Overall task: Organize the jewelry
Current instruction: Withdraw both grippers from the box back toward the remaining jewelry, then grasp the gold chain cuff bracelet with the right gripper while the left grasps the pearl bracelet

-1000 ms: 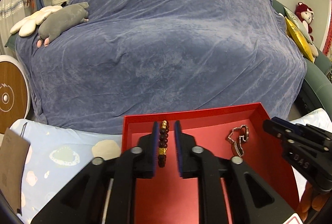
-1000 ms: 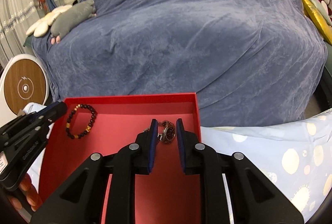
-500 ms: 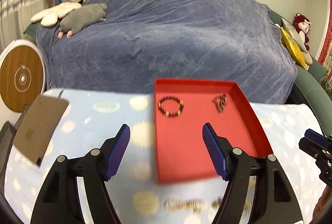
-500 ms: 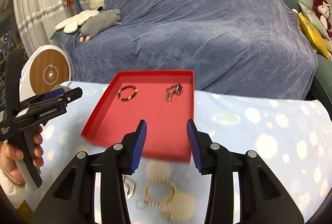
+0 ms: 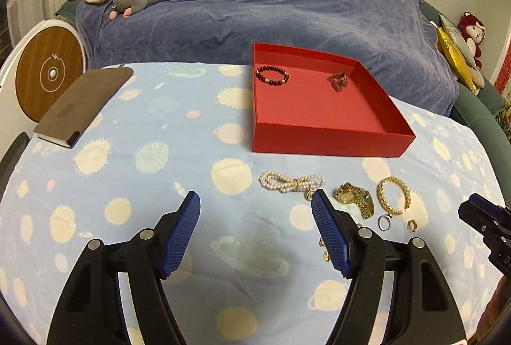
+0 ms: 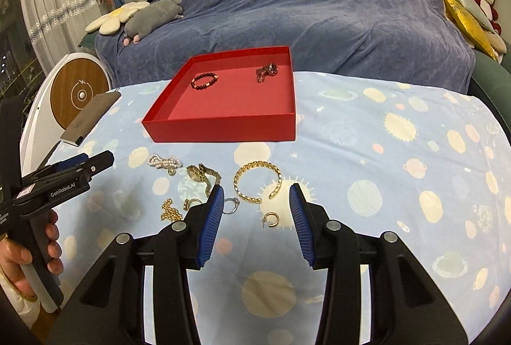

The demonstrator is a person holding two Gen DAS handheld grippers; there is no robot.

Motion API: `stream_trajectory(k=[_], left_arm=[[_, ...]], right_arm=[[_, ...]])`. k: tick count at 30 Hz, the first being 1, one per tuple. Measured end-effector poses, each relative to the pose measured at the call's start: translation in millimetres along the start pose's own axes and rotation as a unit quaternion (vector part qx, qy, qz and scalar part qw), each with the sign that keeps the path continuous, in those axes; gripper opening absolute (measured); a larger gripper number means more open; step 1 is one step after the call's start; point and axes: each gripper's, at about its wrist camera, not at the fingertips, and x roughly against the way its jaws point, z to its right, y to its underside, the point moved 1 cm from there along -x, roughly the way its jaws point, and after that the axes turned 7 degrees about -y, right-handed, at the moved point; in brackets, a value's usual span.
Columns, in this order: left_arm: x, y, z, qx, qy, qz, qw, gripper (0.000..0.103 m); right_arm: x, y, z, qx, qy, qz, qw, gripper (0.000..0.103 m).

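Jewelry left to sort lies just in front of the red tray (image 6: 223,131); I see both the left gripper (image 5: 255,210) and right gripper (image 6: 255,204) gaping, empty. Nearest my right jaws, the gold chain bangle (image 6: 257,182) looks light, stiff and slippery, best pinched across its band.

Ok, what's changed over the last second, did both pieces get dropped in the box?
Yes. The left gripper let go of the beaded bracelet and the right gripper let go of the dark watch; both pieces now lie in the red box. Both grippers pulled back over the tablecloth, jaws just opened, nothing between them. The box and the loose jewelry, including the gold bangle, stayed put.
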Motion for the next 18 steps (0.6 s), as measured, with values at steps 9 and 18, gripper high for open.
stream_trajectory(k=[9,18], left_arm=[[-22,10,3,-0.014,-0.002,-0.014,0.9998,0.069],[-38,4,13,-0.026,-0.002,-0.014,0.9996,0.069]], right_arm=[[-40,9,15,-0.026,-0.005,-0.037,0.999,0.041],[-66,-1,16,-0.021,0.016,-0.046,0.999,0.037]])
